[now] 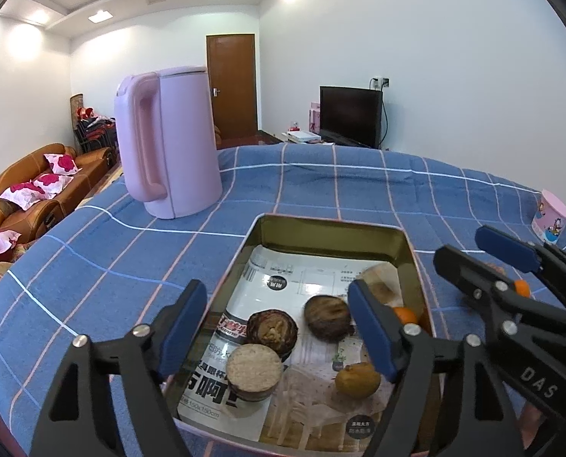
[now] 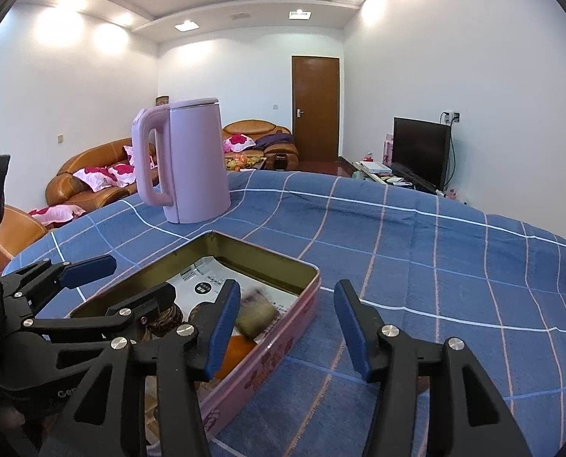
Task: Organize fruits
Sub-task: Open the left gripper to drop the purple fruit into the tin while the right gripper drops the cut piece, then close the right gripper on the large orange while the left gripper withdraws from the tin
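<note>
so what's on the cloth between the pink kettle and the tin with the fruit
Nothing: in both wrist views only bare blue checked cloth runs from the kettle to the tin.

left wrist: close above tin (image 1: 332,236) | right wrist: beside it | shared: kettle (image 2: 191,163)

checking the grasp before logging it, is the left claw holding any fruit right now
No, the left claw is open and empty above the tin, with the yellowish fruit lying loose on the paper inside.
</note>
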`<state>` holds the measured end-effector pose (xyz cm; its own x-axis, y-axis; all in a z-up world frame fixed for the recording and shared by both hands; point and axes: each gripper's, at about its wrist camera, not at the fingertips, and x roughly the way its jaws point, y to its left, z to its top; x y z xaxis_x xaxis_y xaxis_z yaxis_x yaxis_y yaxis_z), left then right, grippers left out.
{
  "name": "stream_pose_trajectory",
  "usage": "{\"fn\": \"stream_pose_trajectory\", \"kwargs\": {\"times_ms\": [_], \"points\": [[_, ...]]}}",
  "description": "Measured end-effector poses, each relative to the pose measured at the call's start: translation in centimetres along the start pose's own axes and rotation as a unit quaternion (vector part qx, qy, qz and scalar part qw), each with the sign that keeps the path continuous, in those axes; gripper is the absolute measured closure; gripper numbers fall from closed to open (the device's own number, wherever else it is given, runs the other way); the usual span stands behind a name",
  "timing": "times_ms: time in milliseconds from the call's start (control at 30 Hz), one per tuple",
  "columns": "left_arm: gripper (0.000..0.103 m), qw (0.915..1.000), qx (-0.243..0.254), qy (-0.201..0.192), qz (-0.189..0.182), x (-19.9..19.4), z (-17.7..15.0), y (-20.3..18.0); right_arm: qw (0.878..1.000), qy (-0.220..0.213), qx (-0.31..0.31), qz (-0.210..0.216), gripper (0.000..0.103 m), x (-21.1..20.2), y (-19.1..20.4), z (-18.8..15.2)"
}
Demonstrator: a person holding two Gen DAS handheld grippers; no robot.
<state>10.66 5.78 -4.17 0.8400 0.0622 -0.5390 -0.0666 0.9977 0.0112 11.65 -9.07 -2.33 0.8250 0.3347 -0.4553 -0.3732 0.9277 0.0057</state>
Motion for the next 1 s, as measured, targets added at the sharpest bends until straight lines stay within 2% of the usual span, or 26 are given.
{"fn": "stream_pose_trajectory", "kwargs": {"times_ms": [133,400,600,733,833,1000], "points": [[0.015,0.9999,0.009,-0.006,0.001,-0.5,0.0,-0.7,1.0,-0.003,0.004,-0.002,0.043,-1.0,-0.6,-0.3],[0.014,0.9994,0.033,-0.008,-0.008,-1.2,0.0,-3.0,1.0,-0.01,0.007,-0.012,0.042,-3.4,-2.2,-1.1],[0.011,0.9988,0.044,-0.01,-0.02,-1.7,-0.2,-4.7,0.998,-0.012,0.028,-0.061,0.041,-7.2,-6.0,-2.7],[0.011,0.9979,0.055,-0.007,-0.033,-2.0,-0.7,-6.3,0.993,0.0,0.049,-0.112,0.04,-9.6,-9.3,-4.1],[0.011,0.9973,0.062,-0.003,-0.04,-2.2,-1.1,-7.2,0.989,0.008,0.061,-0.131,0.04,-10.2,-11.0,-4.7],[0.011,0.9959,0.077,0.002,-0.046,-2.3,-1.6,-8.5,0.99,0.037,0.069,-0.116,0.04,-9.6,-11.3,-5.4]]}}
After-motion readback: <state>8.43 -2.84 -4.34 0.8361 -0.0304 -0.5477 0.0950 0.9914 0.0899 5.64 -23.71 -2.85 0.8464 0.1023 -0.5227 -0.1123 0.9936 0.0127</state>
